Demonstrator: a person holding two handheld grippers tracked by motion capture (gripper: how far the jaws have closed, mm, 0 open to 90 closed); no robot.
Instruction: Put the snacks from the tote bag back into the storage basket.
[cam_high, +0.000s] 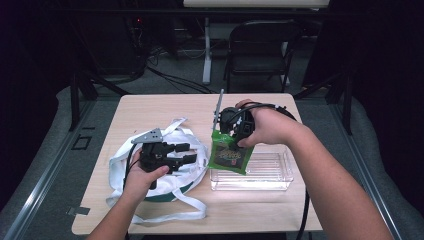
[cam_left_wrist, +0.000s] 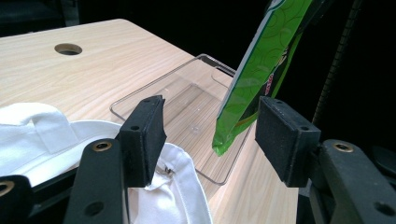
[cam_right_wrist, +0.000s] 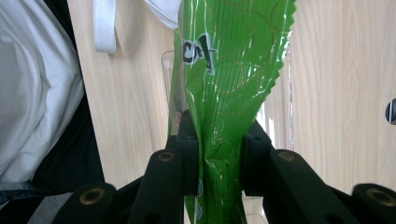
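A green snack packet (cam_high: 229, 156) hangs from my right gripper (cam_high: 240, 134), which is shut on its top edge above the left end of a clear plastic tray (cam_high: 272, 175). In the right gripper view the jaws pinch the crinkled packet (cam_right_wrist: 224, 93) between them, and my right gripper (cam_right_wrist: 217, 161) points down at the table. My left gripper (cam_high: 184, 153) lies over a white cloth bag (cam_high: 120, 160), pointing right with its jaws open and nothing between them. In the left gripper view my left gripper (cam_left_wrist: 210, 140) faces the hanging packet (cam_left_wrist: 261, 70) and the tray (cam_left_wrist: 187, 98) beyond it.
The wooden table (cam_high: 150, 107) has a round cable hole (cam_left_wrist: 68, 48) near its far side. White straps of the bag (cam_high: 170, 212) trail toward the front edge. A dark folding chair (cam_high: 260, 47) stands behind the table.
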